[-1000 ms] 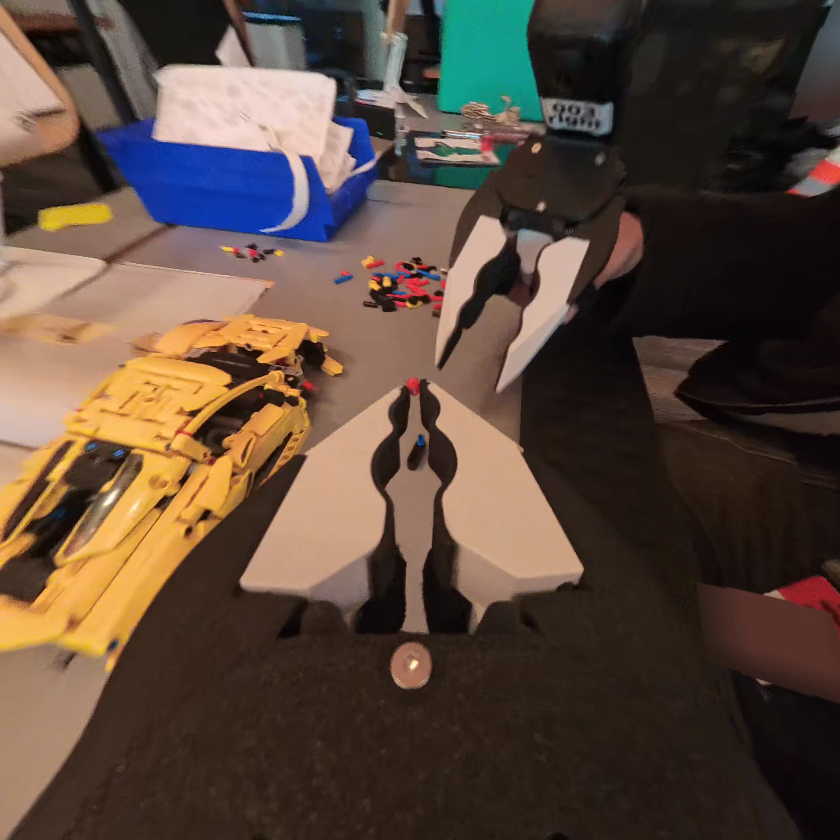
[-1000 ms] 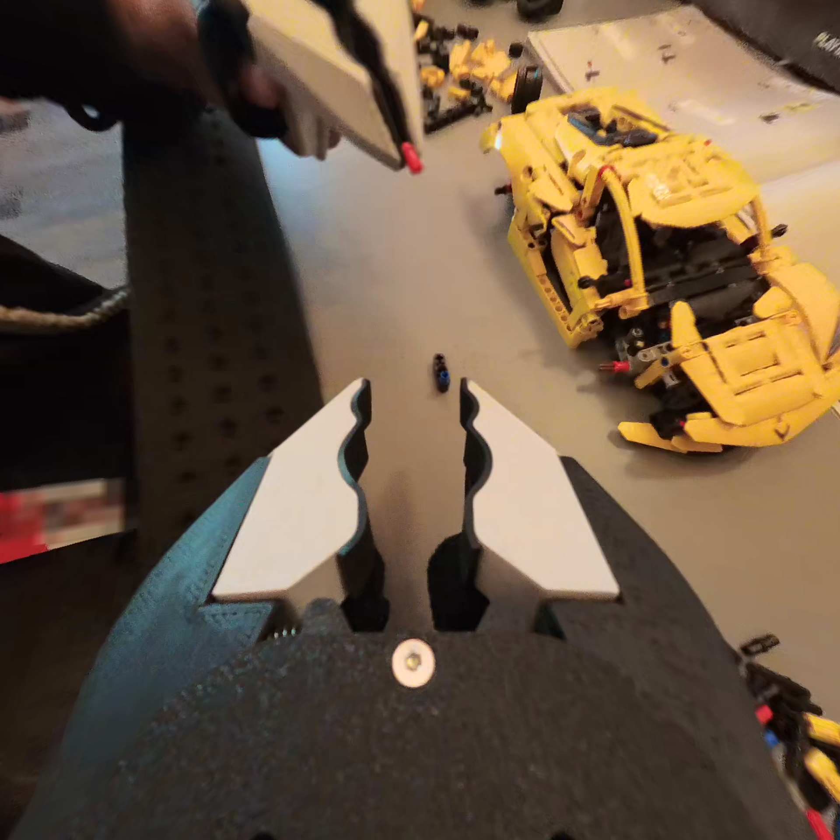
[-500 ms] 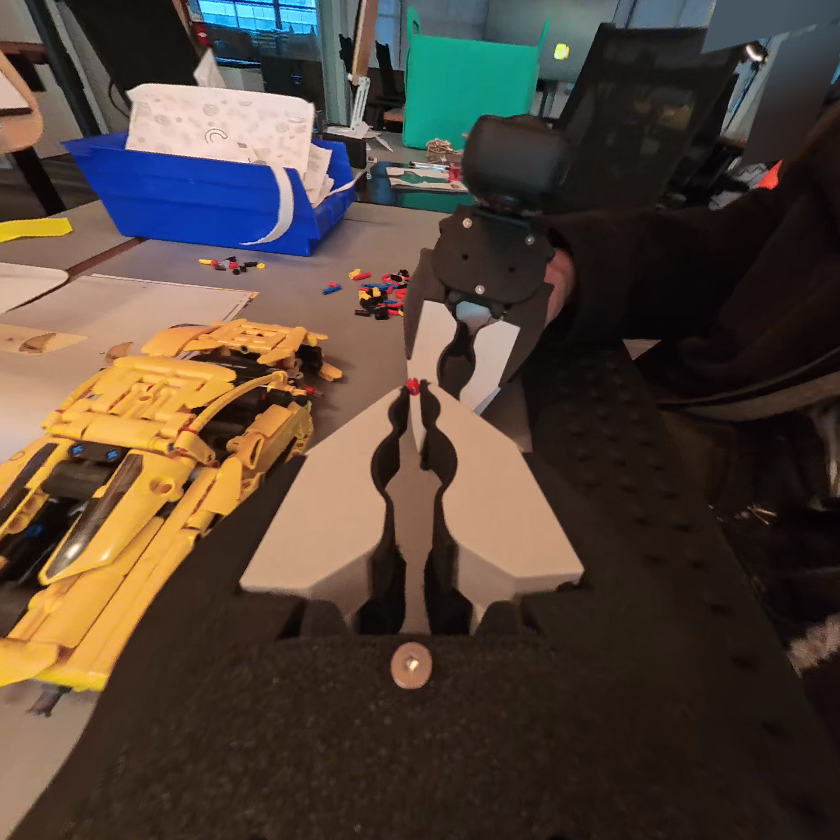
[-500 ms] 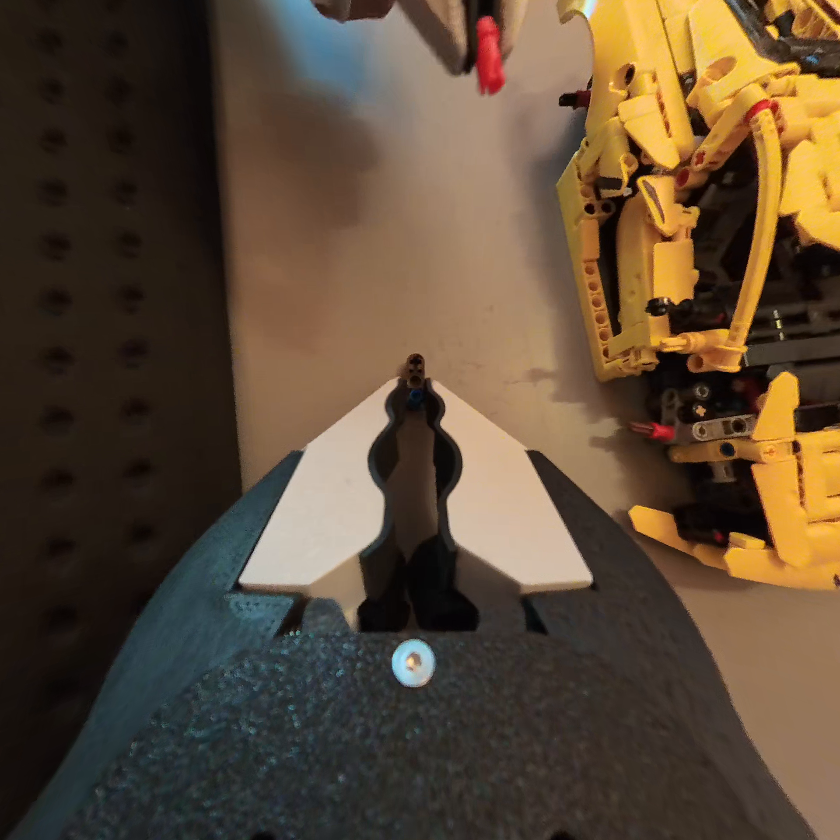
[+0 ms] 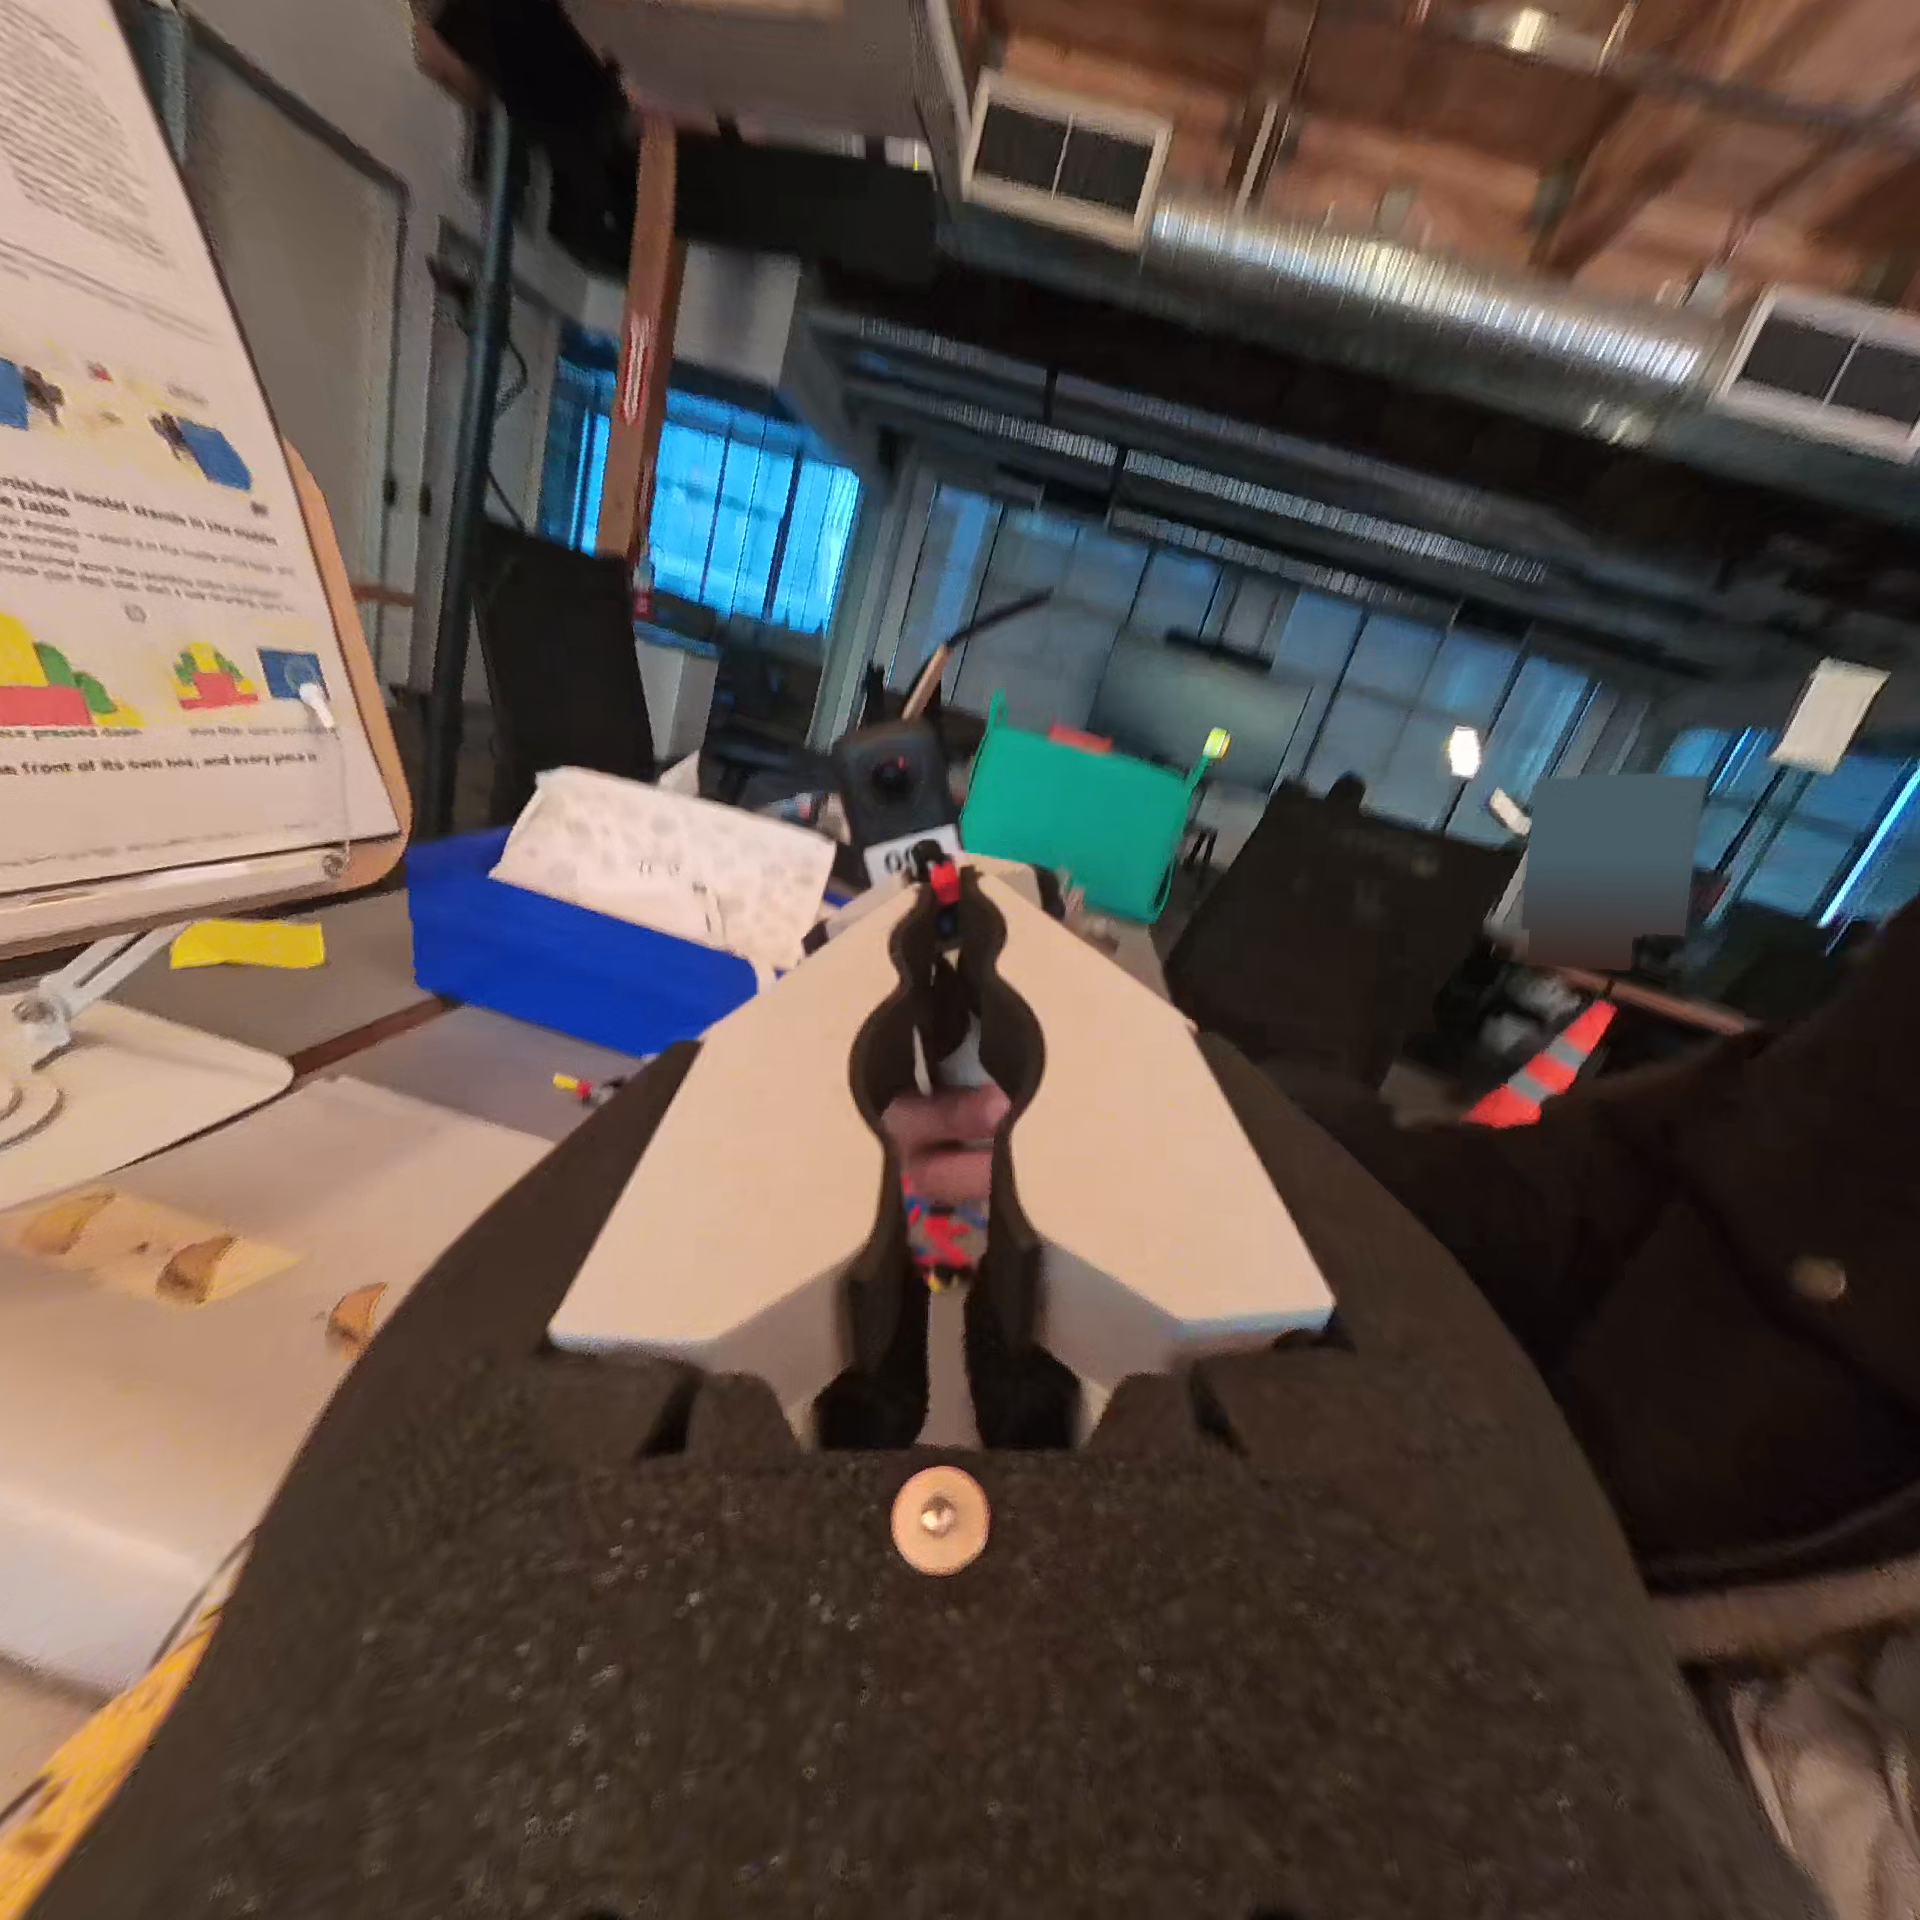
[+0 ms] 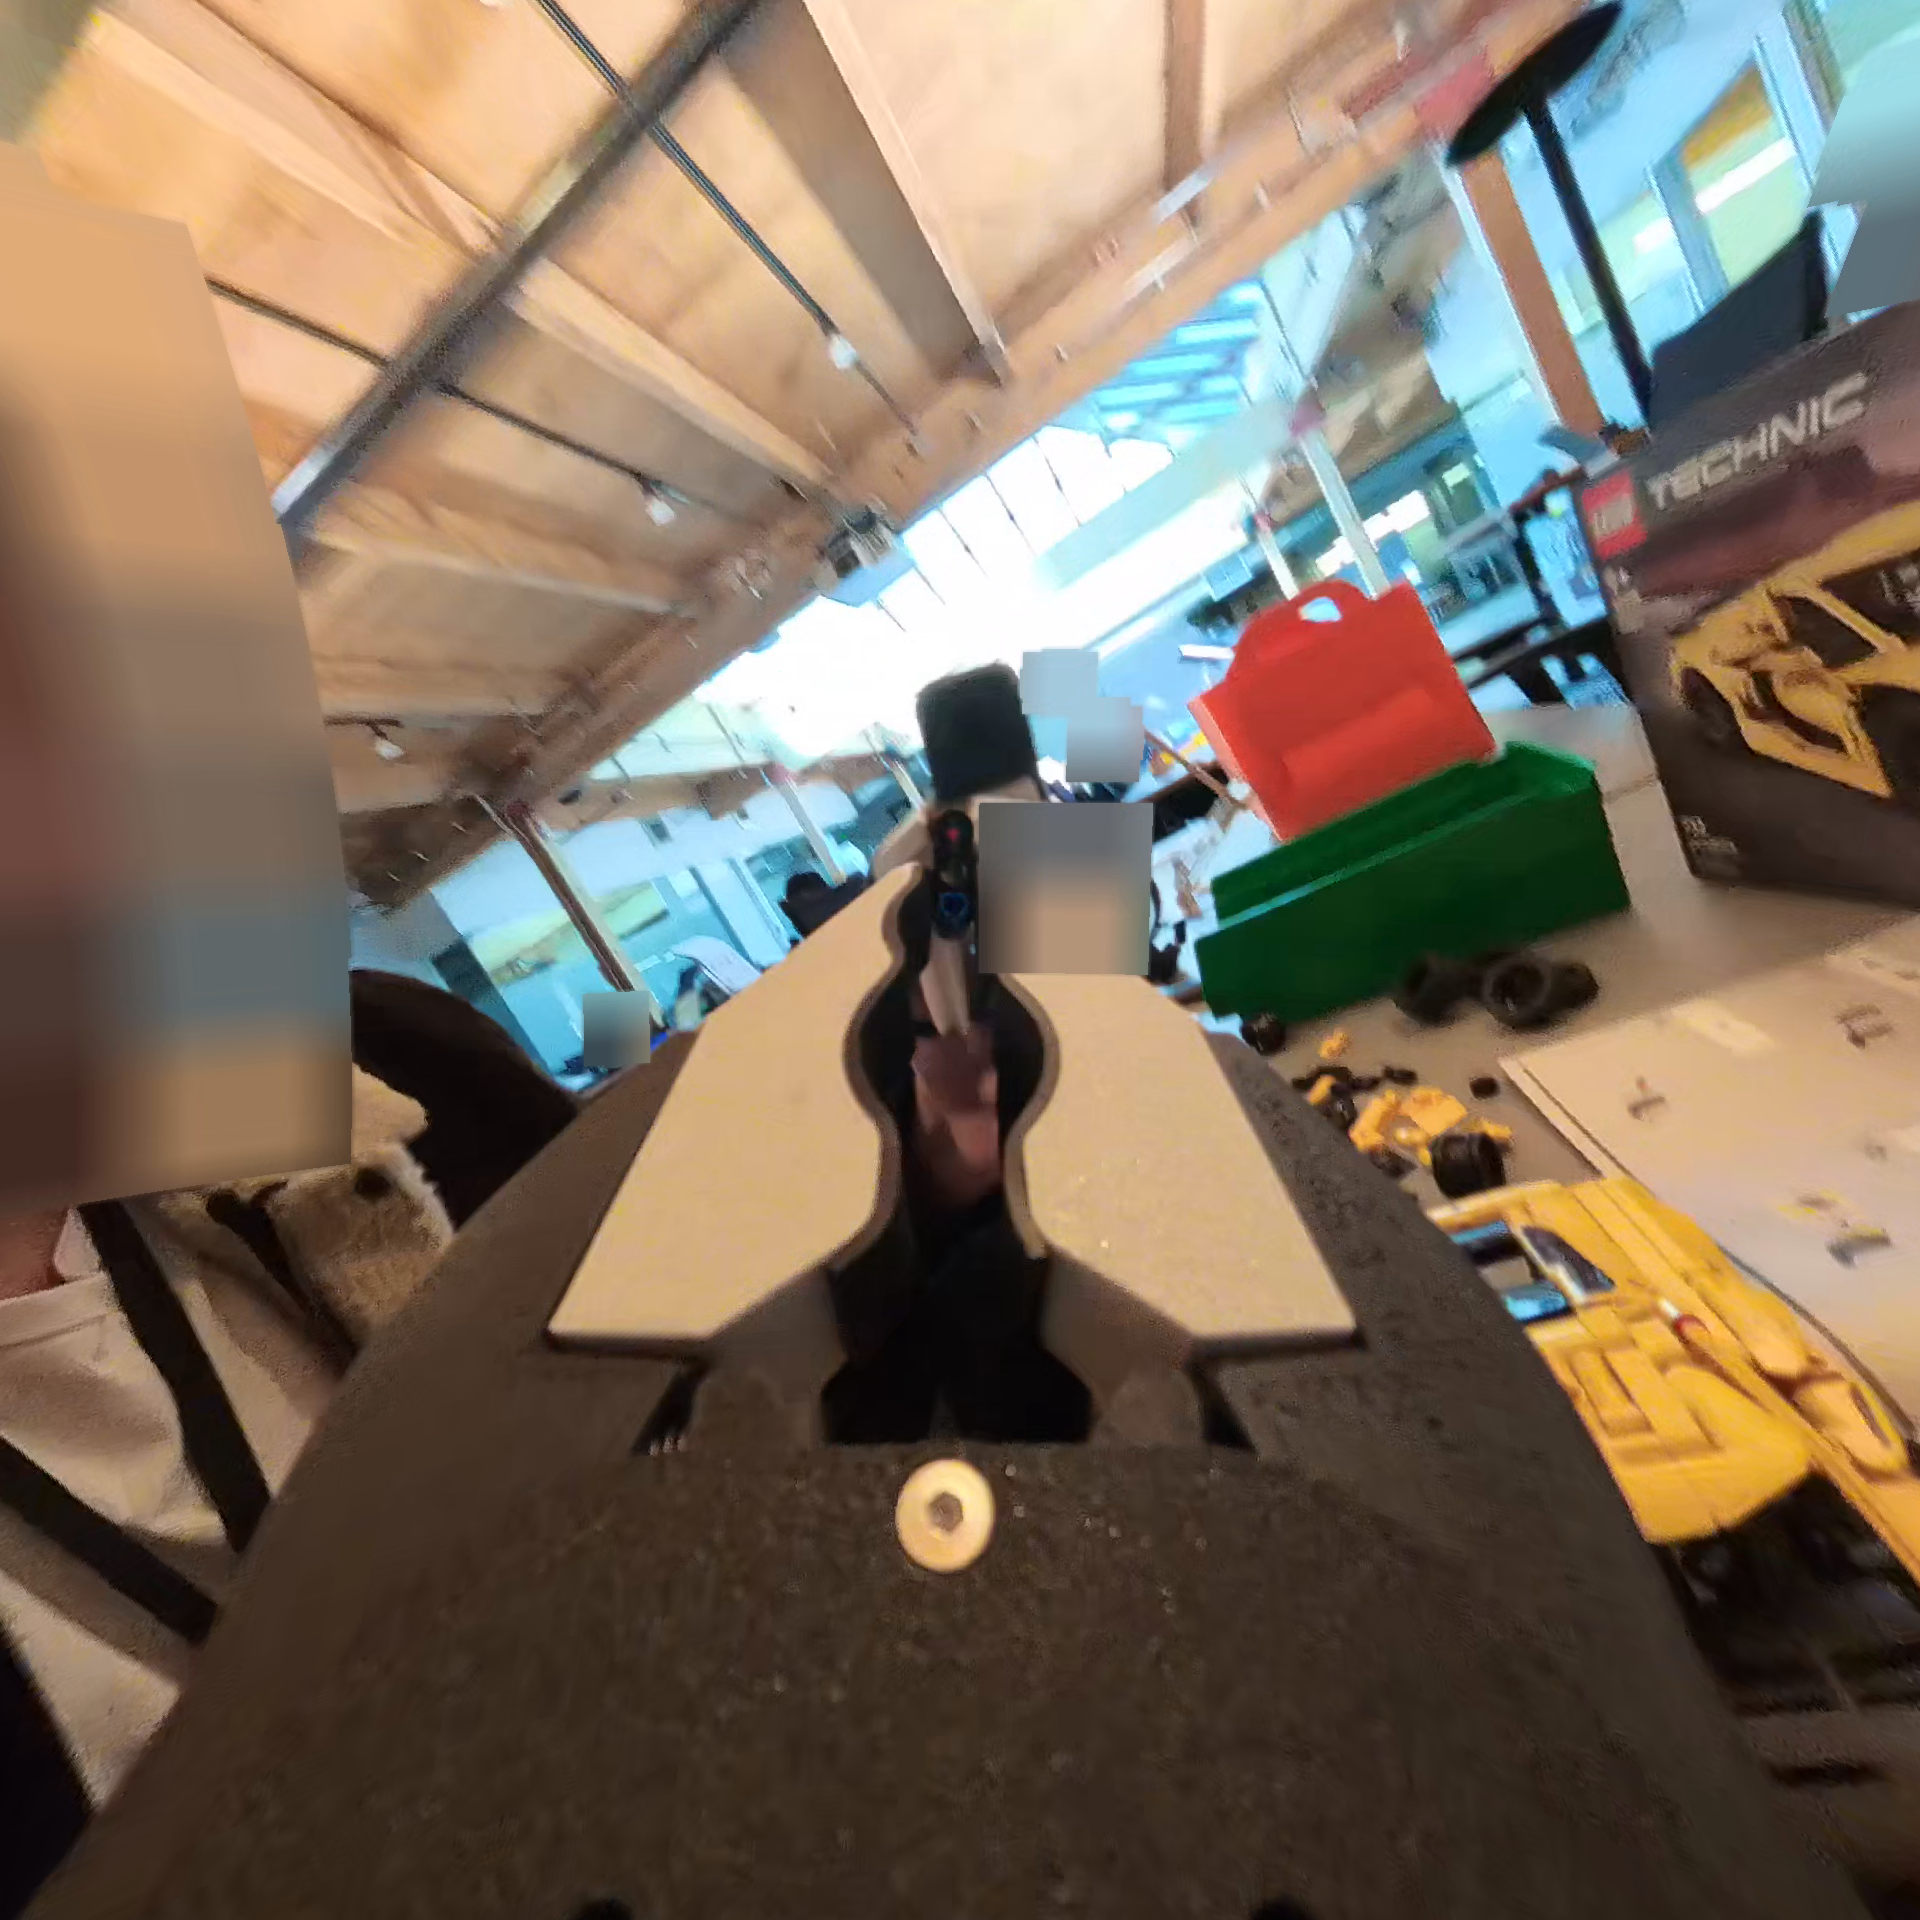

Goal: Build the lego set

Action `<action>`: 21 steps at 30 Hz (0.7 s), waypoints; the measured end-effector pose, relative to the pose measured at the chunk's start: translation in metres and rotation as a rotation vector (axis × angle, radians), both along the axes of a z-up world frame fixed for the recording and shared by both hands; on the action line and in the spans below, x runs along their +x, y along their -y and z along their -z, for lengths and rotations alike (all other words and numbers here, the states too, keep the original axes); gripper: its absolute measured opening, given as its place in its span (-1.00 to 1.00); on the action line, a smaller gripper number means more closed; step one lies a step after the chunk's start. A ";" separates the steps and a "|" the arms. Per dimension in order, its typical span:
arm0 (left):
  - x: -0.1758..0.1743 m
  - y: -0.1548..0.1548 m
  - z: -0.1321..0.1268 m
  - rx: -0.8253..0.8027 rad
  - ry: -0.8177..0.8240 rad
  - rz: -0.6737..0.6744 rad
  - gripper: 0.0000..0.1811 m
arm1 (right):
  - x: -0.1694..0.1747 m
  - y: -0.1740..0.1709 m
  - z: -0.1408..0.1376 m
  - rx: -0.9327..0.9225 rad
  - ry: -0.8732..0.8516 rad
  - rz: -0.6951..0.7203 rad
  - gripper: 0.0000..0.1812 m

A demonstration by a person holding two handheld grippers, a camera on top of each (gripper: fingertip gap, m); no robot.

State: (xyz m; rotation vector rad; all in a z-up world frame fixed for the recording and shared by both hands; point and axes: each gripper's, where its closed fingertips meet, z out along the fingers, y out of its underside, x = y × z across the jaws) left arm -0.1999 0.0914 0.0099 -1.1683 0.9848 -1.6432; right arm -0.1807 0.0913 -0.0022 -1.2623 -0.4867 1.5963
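two grippers are raised off the table and pointed tip to tip. the left gripper is clenched on a small red pin that sticks out past its fingertips. the right gripper is clenched on a small black connector with a blue pin in its lower hole. in the right wrist view a speck of red shows in the connector's upper hole, so the red pin looks to be at or just inside that hole; whether it is fully seated i cannot tell, as both views are blurred.

most of the build seems done, judging by the yellow car on the table at lower right, its body largely formed. what is left, by my reading: press the pin home, then fit this little sub-part onto the car. loose pieces and black tyres lie near a green bin, beyond the car, so more parts wait. the set's box stands at the far right, and an open instruction sheet is propped at the left.
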 end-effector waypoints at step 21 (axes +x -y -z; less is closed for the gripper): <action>0.014 0.000 0.067 0.012 0.052 -0.066 -0.96 | -0.005 -0.005 0.061 -0.099 -0.076 0.048 -0.94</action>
